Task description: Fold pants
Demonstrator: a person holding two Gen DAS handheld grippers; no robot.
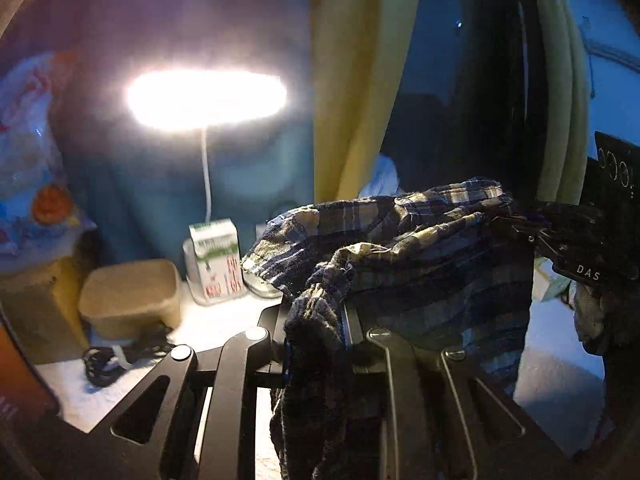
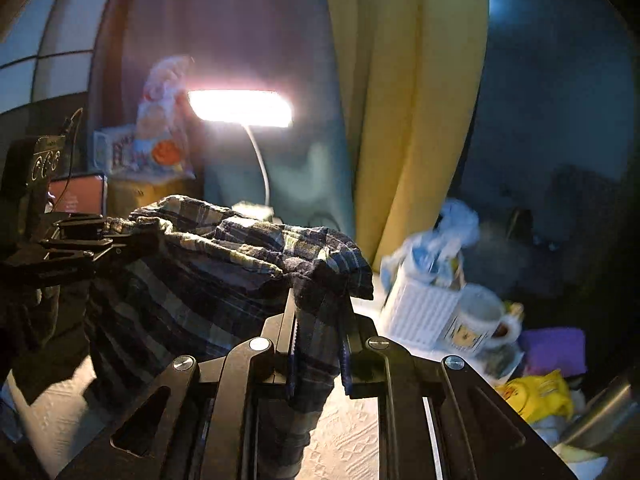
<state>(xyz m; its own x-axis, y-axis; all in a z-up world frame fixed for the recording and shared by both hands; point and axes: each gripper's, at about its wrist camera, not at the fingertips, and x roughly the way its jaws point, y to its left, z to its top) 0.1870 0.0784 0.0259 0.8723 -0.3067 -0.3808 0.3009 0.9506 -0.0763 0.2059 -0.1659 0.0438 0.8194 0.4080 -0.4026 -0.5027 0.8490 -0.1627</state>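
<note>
The pants are dark blue plaid with pale yellow stripes [image 1: 420,248] and hang in the air between my two grippers. My left gripper [image 1: 314,312] is shut on one bunched edge of the pants, which drapes down between its fingers. My right gripper [image 2: 318,304] is shut on the other edge of the pants [image 2: 208,264]. In the left wrist view the right gripper [image 1: 520,228] shows at the right, clamped on the cloth. In the right wrist view the left gripper [image 2: 120,236] shows at the left, also clamped on it. The cloth sags between them above a white textured surface [image 2: 352,436].
A lit desk lamp [image 1: 206,98] stands behind. Near it are a small carton [image 1: 218,262], a tan box [image 1: 130,298] and a coiled black cable [image 1: 108,360]. On the right side are a mug [image 2: 480,322], a white basket [image 2: 420,312], a yellow bag [image 2: 536,396] and yellow curtains [image 2: 404,120].
</note>
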